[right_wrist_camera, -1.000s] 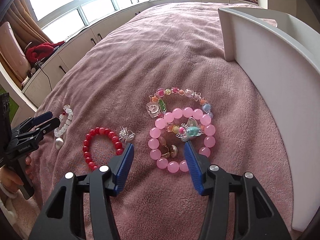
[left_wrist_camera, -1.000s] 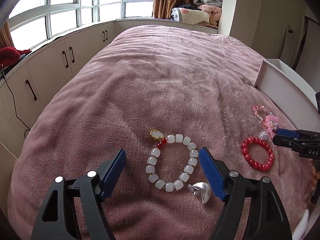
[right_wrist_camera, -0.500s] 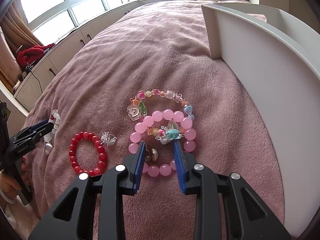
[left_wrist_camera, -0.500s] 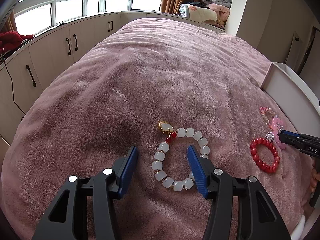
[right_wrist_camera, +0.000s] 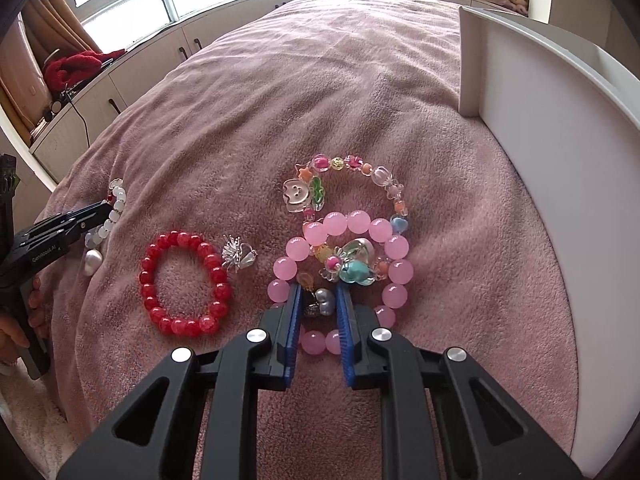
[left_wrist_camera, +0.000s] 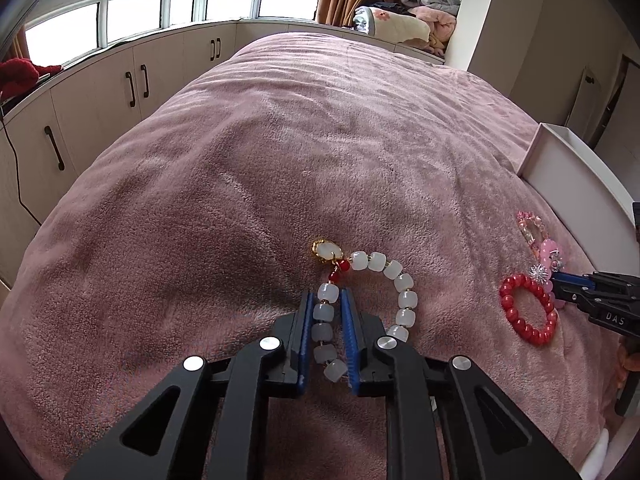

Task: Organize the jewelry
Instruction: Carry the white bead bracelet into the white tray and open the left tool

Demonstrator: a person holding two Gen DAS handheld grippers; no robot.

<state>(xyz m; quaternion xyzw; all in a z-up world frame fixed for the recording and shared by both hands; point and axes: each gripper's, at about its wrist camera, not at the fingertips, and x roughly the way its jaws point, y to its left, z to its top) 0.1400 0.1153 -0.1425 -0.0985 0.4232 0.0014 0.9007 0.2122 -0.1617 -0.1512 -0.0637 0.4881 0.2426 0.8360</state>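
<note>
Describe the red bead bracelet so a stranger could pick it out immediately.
On the pink blanket, left of the white box, jewelry lies in a row. The red bead bracelet sits between the white bead bracelet and the pink bead bracelet. It alone is a single deep red, with a silver charm beside it.

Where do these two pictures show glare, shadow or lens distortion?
Left wrist view: the windows are blown out white, a soft shadow lies on the pink blanket ahead of the left gripper, and the cabinets bend.
Right wrist view: the white box wall curves strongly; corners are dark.
</note>
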